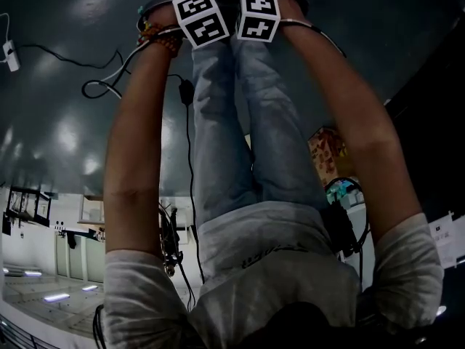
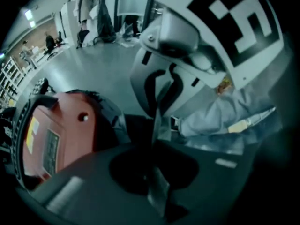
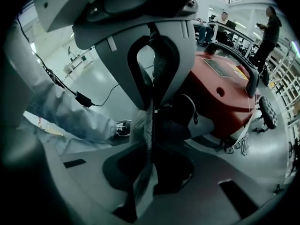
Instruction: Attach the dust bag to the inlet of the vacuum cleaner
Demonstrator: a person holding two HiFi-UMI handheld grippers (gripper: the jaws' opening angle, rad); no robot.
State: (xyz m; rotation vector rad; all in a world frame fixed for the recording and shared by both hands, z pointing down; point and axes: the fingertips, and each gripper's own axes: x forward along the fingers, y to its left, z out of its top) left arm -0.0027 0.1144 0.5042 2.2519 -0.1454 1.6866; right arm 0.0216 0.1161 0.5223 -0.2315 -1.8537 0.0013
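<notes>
Grippers are working as a pair: the left gripper (image 2: 157, 184) and the right gripper (image 3: 146, 172) are facing each other. Each is pinching its jaws nearly together on a thin grey sheet seen edge-on, apparently the dust bag (image 3: 149, 118), probably to keep it taut for fitting. The red vacuum cleaner (image 3: 225, 93) is sitting on the floor (image 3: 98, 83) near the bag, beyond it, its inlet not showing.

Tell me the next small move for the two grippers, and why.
Probably swing the dust bag toward the red vacuum cleaner. The left gripper and right gripper are both shut on the thin bag, facing each other. The vacuum stands beside them, apart from the bag. Its inlet does not show, so bringing it into view comes first.
</notes>
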